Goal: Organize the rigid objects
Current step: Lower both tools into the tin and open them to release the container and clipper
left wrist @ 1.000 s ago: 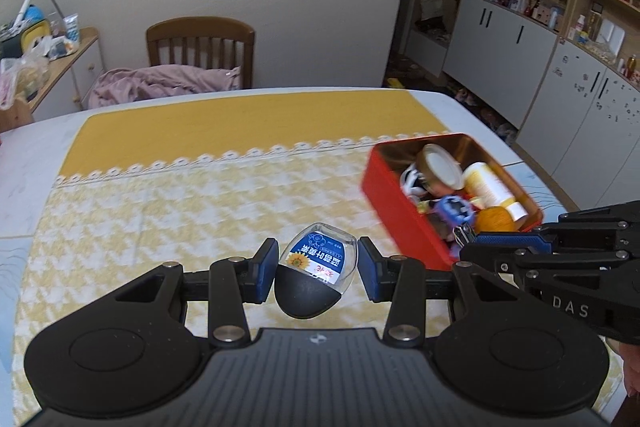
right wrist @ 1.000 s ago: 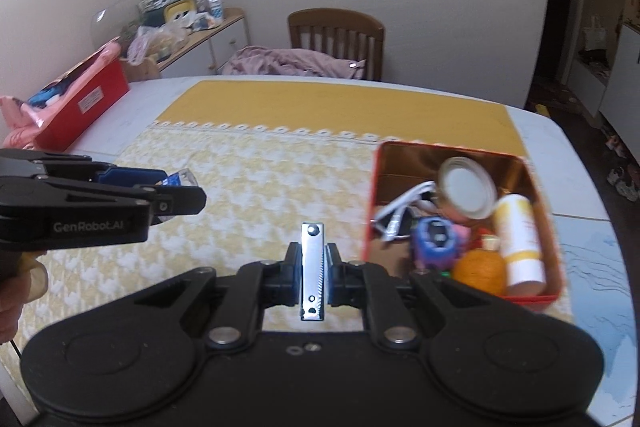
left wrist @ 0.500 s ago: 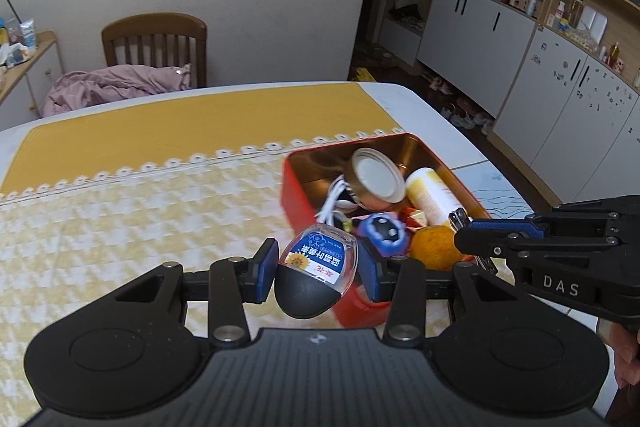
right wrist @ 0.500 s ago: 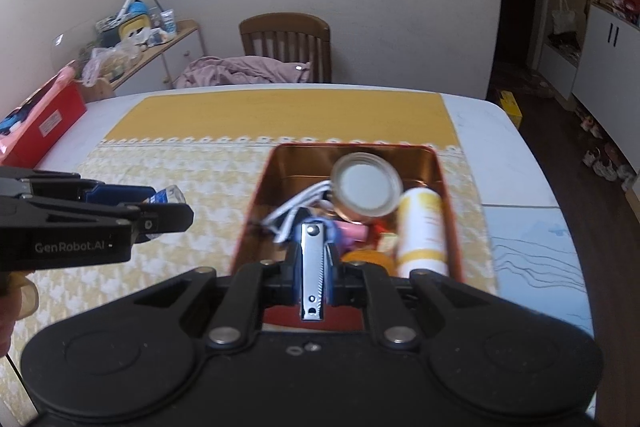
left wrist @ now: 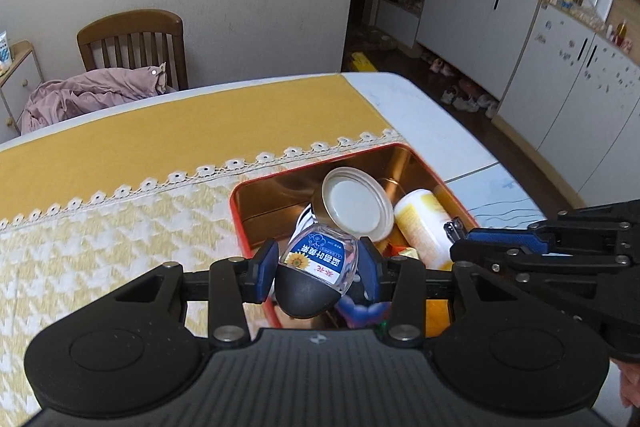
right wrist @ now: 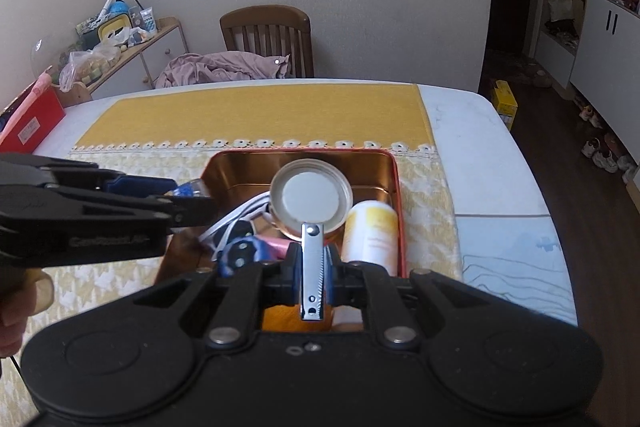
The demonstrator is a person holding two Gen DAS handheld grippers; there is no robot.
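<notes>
My left gripper (left wrist: 318, 269) is shut on a small clear bottle (left wrist: 320, 259) with a black cap and a blue label, held over the near left part of the red tin box (left wrist: 256, 185). My right gripper (right wrist: 312, 267) is shut on a silver nail clipper (right wrist: 313, 269), held upright over the near edge of the same box (right wrist: 394, 179). The box holds a jar with a white lid (right wrist: 310, 197), a yellow-white bottle (right wrist: 372, 231), a blue toy (right wrist: 240, 253), a white cord and an orange item. The right gripper also shows in the left wrist view (left wrist: 464, 239).
The box sits on a yellow-and-white tablecloth (left wrist: 120, 211) on a white table (right wrist: 480, 147). A wooden chair (right wrist: 268, 39) with pink cloth stands at the far side. A red bin (right wrist: 28, 123) is at the far left. White cabinets (left wrist: 560, 67) stand to the right.
Both grippers have moved forward and over the red tin box, each still holding its item. The box now lies directly beneath both.
</notes>
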